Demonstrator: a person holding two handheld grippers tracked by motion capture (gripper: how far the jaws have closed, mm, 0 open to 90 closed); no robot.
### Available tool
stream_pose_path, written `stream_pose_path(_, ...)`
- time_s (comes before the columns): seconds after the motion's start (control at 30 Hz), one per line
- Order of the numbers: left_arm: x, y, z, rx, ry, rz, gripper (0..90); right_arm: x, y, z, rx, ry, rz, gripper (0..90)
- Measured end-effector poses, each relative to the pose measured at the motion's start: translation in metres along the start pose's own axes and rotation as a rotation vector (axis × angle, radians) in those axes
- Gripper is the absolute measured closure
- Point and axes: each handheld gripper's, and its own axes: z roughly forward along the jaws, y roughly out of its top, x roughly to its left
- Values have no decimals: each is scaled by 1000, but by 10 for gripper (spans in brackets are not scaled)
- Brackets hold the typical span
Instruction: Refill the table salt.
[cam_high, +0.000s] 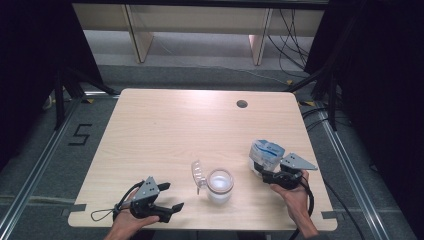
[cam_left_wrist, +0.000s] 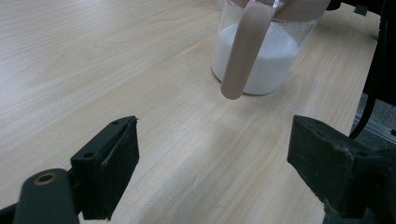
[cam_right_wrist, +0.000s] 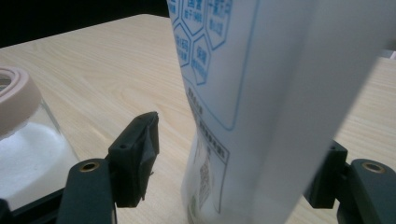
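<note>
On the light wooden table (cam_high: 165, 125) a clear glass jar with white powder inside (cam_high: 220, 186) stands near the front edge, about in the middle between the two hands. Its pale beige lid (cam_high: 198, 175) is open and hangs at the left side of the jar, still joined to the rim. In the left gripper view this lid (cam_left_wrist: 245, 49) comes down in front of the jar (cam_left_wrist: 261, 60), and the white powder fills the lower part of the glass. The left gripper (cam_high: 167, 200) is at the front left part of the table, held by the person's left hand (cam_high: 127, 222); its two black jaws stand wide apart with only bare table between them, and it is near the jar but does not touch it. The right gripper (cam_high: 265, 172) is at the front right, held by the right hand (cam_high: 295, 197). Between its jaws stands a white plastic pouch with blue print (cam_high: 266, 154), upright on the table, to the right of the jar and apart from it. In the right gripper view the pouch (cam_right_wrist: 261, 107) is between the two jaws; the left jaw is a little away from it, and the right jaw is partly hidden behind the pouch, so I cannot tell if the gripper really presses it. A small dark round hole (cam_high: 242, 104) is in the far part of the table.
</note>
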Motion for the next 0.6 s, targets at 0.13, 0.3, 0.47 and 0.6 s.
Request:
stream_pose_path(0.13, 0, 0, 0, 3, 2, 0, 161, -2, -1, -6, 5, -9, 26, 301)
stream_pose_path(0.3, 0, 0, 0, 3, 3, -1, 161, -5, -4, -14, -6, -26, 39, 280)
stream_pose_path(0.47, 0, 0, 0, 6, 7, 2, 161, -5, -5, -28, -2, -60, 62, 228)
stream_pose_path(0.6, -2, -1, 0, -3, 7, -33, 161, -2, -6, -39, -9, -61, 88, 187)
